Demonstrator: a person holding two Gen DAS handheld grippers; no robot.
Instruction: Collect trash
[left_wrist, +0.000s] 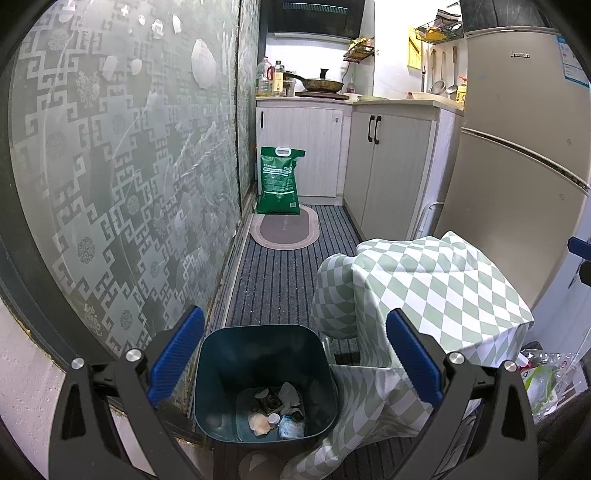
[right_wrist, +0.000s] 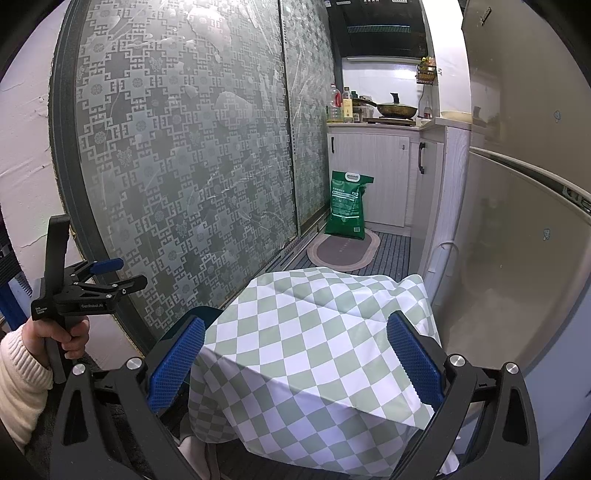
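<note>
A dark teal trash bin stands on the floor below my left gripper, which is open and empty above it. Inside lie crumpled paper, a small white cap and other trash. My right gripper is open and empty above a small table draped in a green-and-white checked cloth. The left gripper also shows in the right wrist view, held in a hand at the left; its jaws stand apart. The cloth also shows in the left wrist view, right of the bin.
A frosted patterned glass sliding door runs along the left. A fridge stands at the right. Kitchen cabinets, a green rice bag and an oval mat lie ahead on striped carpet. Plastic bags lie at the lower right.
</note>
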